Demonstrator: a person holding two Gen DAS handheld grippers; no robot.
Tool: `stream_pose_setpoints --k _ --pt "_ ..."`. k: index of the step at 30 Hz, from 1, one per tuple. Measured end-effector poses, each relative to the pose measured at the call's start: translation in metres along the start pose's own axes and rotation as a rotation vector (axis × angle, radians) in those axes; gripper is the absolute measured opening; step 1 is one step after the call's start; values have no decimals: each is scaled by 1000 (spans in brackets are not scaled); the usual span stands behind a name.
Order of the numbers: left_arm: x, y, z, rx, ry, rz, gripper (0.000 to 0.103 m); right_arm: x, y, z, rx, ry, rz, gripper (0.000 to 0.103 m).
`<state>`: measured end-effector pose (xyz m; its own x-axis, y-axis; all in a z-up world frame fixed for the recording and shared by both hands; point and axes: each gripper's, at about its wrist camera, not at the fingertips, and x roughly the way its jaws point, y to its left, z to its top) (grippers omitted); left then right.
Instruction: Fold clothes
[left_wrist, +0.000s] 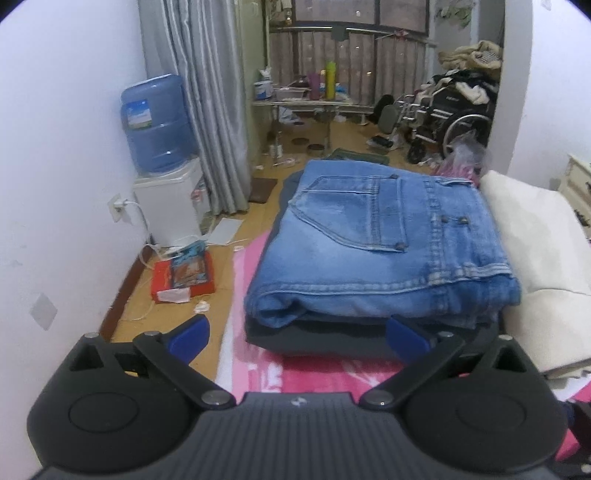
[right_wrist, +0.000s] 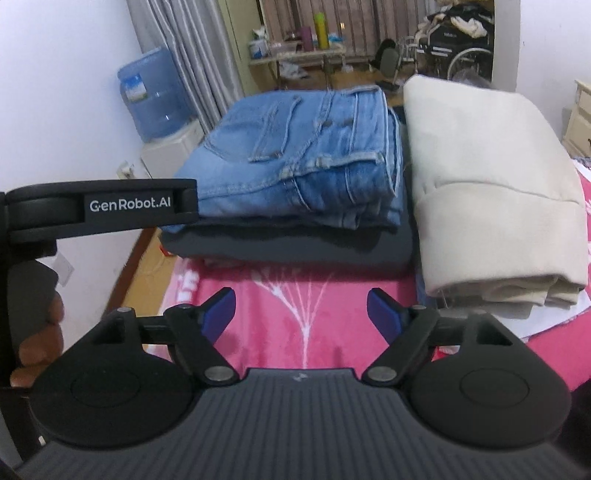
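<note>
Folded blue jeans (left_wrist: 384, 251) lie on top of a folded dark grey garment (left_wrist: 332, 341) on a pink patterned bed cover (left_wrist: 314, 373). My left gripper (left_wrist: 295, 336) stands open just short of the stack's near edge, its blue pads wide apart with nothing between them. In the right wrist view the jeans (right_wrist: 306, 158) and the dark garment (right_wrist: 295, 247) sit ahead, with a folded cream garment (right_wrist: 487, 184) beside them on the right. My right gripper (right_wrist: 301, 314) is open over the bare pink cover (right_wrist: 314, 306), holding nothing. The left gripper's body (right_wrist: 99, 206) shows at the left.
A water dispenser with a blue bottle (left_wrist: 155, 122) stands by the left wall, with a red box (left_wrist: 184, 277) and litter on the floor. Beyond the bed are a cluttered table (left_wrist: 306, 99) and a wheelchair (left_wrist: 450, 118) heaped with clothes. A cream dresser (left_wrist: 578, 184) stands at the right.
</note>
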<state>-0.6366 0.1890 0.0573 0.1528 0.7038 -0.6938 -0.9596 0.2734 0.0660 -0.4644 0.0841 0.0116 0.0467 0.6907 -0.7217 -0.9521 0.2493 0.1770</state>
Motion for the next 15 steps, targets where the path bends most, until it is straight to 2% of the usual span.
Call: stream_pose_setpoints --k 3,8,12,15 --pt "3 -9 6 46 -8 55 102 2 0 0 8 13 -16 82" --pt "3 -21 14 131 -29 25 102 -3 -11 4 48 25 -66 85" --pt "5 -27 20 137 -35 0 103 -4 -21 8 89 31 -106 86" --pt "10 -29 22 145 -4 -16 103 -3 -26 9 111 39 -129 87"
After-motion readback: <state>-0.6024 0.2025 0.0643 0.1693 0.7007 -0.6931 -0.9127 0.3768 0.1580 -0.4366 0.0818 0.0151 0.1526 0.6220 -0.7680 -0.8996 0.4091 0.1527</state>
